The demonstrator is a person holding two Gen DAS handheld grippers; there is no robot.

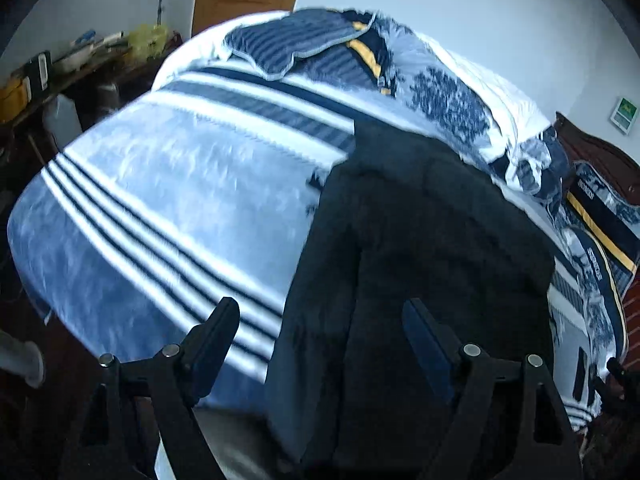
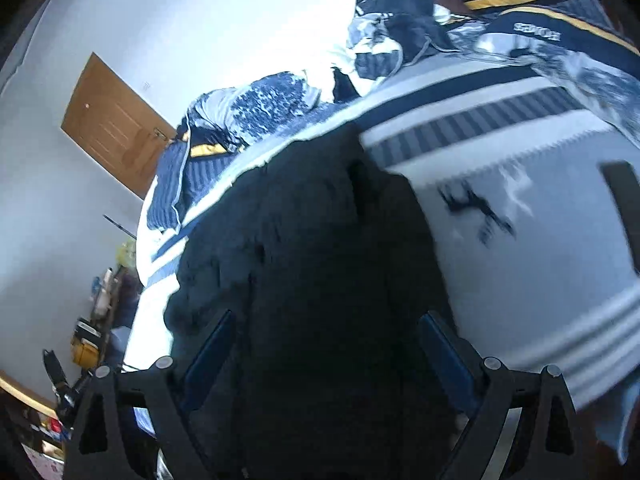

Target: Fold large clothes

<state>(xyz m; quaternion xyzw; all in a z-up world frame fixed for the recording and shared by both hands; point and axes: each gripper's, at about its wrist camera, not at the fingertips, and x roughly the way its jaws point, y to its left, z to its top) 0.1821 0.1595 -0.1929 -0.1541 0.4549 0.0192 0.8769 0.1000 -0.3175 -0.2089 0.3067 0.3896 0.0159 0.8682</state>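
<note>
A large dark garment [image 1: 420,248] lies spread on the bed over a blue and white striped blanket [image 1: 160,200]. Its near end hangs over the bed's front edge. My left gripper [image 1: 320,320] is open, with its fingers wide apart above the garment's near left edge. In the right wrist view the same dark garment [image 2: 320,260] fills the middle. My right gripper [image 2: 324,332] is open and hovers over its near part. Neither gripper holds cloth.
A rumpled blue and white duvet [image 1: 452,104] and a striped pillow [image 1: 292,48] lie at the bed's far side. A cluttered side table [image 1: 68,68] stands left of the bed. A brown door [image 2: 112,124] is in the far wall.
</note>
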